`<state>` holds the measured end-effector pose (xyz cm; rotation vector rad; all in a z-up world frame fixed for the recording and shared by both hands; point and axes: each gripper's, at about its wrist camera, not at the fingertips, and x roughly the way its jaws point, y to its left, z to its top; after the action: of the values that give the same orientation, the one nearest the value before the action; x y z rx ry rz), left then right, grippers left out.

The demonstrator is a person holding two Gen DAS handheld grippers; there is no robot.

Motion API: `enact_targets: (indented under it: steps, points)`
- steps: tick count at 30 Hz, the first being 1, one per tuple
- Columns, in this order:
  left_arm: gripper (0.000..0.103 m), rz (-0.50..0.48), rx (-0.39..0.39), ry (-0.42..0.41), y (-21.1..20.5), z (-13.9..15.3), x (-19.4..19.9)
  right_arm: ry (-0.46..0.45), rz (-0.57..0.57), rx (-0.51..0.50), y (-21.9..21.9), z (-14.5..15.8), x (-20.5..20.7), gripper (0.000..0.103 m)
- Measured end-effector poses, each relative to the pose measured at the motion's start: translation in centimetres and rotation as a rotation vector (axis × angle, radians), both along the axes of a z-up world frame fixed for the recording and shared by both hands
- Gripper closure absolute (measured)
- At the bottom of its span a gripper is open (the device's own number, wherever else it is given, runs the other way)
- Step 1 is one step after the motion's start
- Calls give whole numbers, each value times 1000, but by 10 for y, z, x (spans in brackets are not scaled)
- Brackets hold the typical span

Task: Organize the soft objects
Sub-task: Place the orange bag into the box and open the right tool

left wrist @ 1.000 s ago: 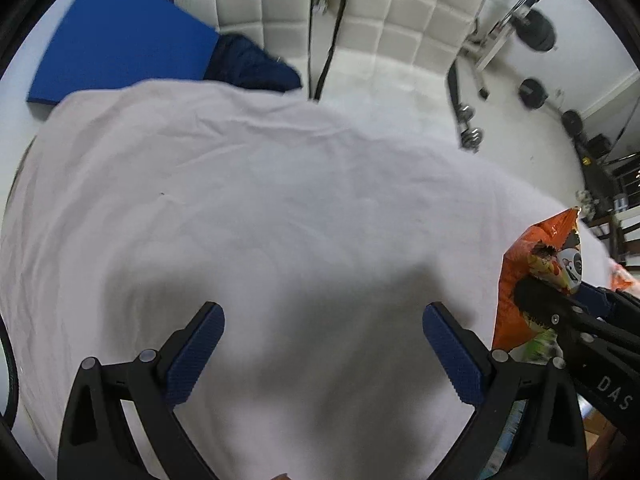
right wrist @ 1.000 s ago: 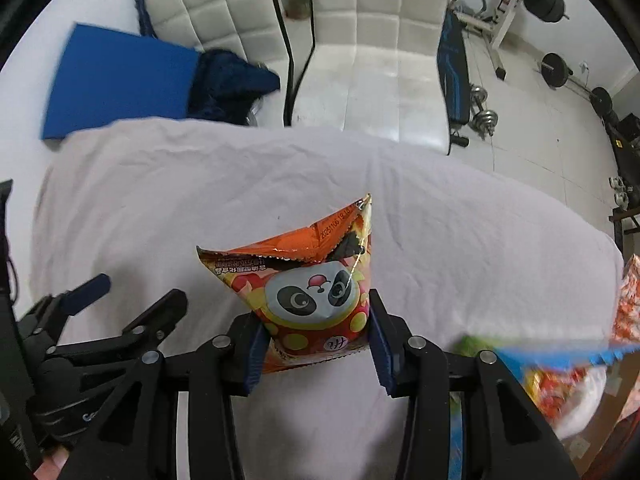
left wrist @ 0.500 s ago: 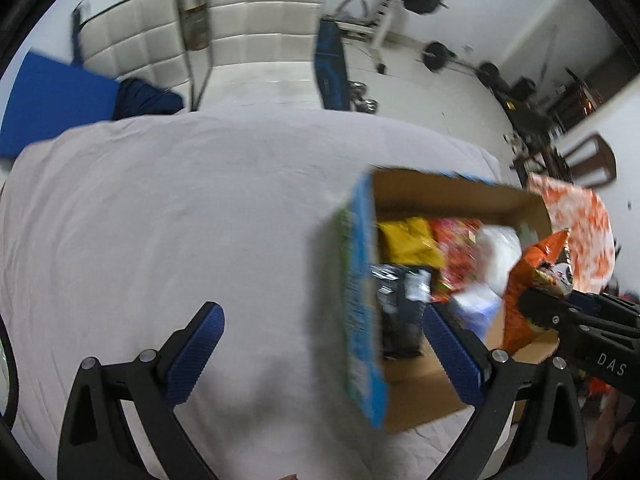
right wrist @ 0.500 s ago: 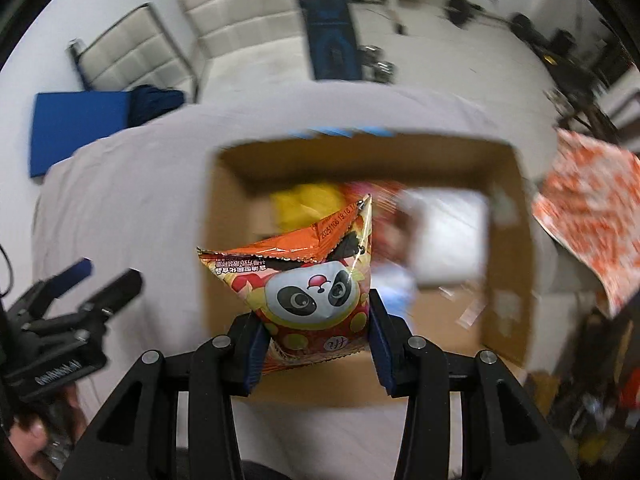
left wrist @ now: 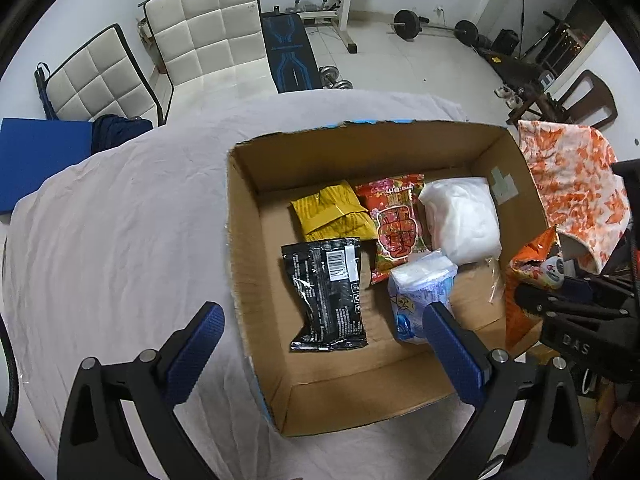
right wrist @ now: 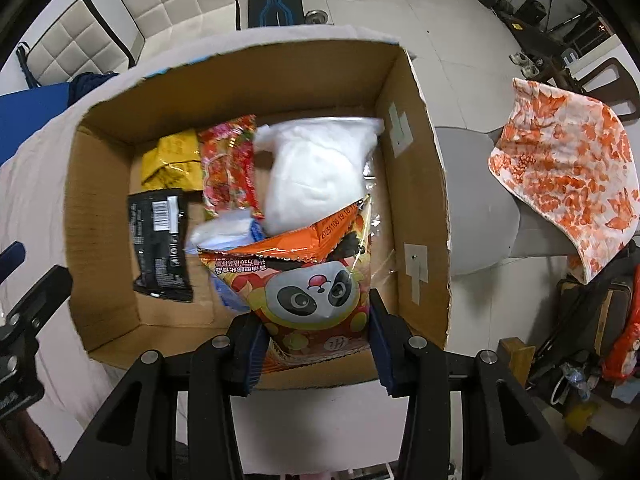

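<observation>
An orange panda snack bag (right wrist: 316,292) is clamped between the blue pads of the right tool (right wrist: 318,346), which is narrowed onto the bag's lower part and held above the near right corner of an open cardboard box (right wrist: 416,200). The box is set on a tabletop covered with a white cloth (left wrist: 112,240). In the left wrist view the left tool (left wrist: 324,344) is seen spread wide with nothing between its fingers, one blue pad (left wrist: 196,344) over the cloth and the other over the box. That view alone gives the contents clearly: a black packet (left wrist: 326,292), a yellow packet (left wrist: 332,212), a red packet (left wrist: 396,228), a white bag (left wrist: 460,216) and what may be a blue-and-white tissue pack (left wrist: 420,292). The panda bag's face is shown only in the right wrist view.
</observation>
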<state>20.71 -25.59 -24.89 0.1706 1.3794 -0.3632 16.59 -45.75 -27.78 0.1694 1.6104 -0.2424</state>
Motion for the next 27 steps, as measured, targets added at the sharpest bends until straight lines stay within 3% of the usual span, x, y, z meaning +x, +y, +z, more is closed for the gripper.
enact_targets:
  steps: [7, 11, 14, 15, 18, 22, 27]
  points:
    - [1, 31, 20, -5, -4, -1, -3, -8, -12, 24, -5, -5, 3, 54]
    - [1, 57, 26, -15, -3, 5, -6, -22, -15, 29, -7, 0, 0, 34]
    - [1, 74, 26, -16, -3, 10, -10, -44, -13, 24, -9, 10, -4, 31]
    - [1, 78, 24, -18, -3, 12, -12, -54, -13, 22, -9, 15, -7, 26]
    - [1, 83, 21, -27, -3, 22, -19, -105, -26, 14, -9, 37, -18, 8]
    - [1, 83, 5, -40, 2, 46, -32, -182, -50, 25, 0, 80, -43, 0]
    - [1, 64, -1, -88, 18, 99, -58, -292, -55, 10, 28, 145, -80, 0]
